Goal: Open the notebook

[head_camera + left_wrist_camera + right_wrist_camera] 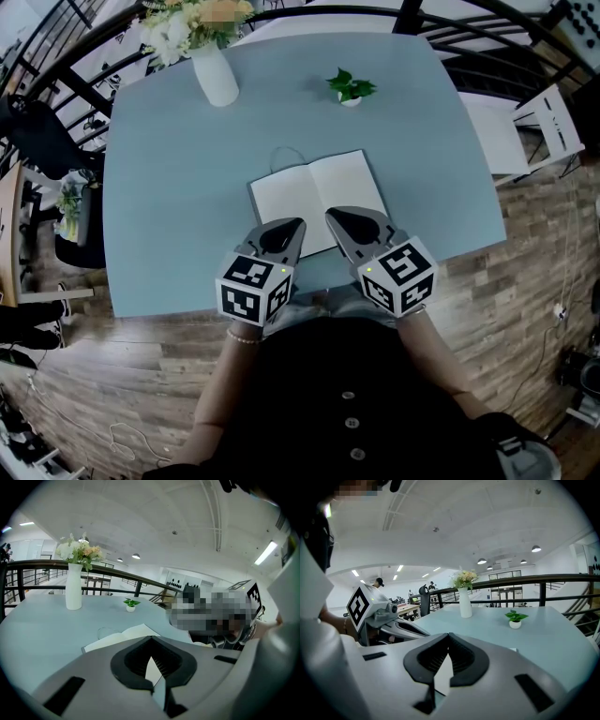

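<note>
The notebook (319, 197) lies open on the light blue table (169, 187), showing two blank white pages and a thin ribbon loop at its far edge. My left gripper (298, 223) is shut and empty, its tips just over the left page's near edge. My right gripper (330, 214) is also shut and empty, with its tips over the right page's near part. In the left gripper view the closed jaws (151, 638) point over the open notebook (119, 637). In the right gripper view the closed jaws (449, 634) hide most of the book.
A white vase of flowers (216, 75) and a small potted plant (350, 89) stand at the table's far side. A black railing (469, 33) curves behind the table. A white chair (548, 122) stands on the wooden floor to the right.
</note>
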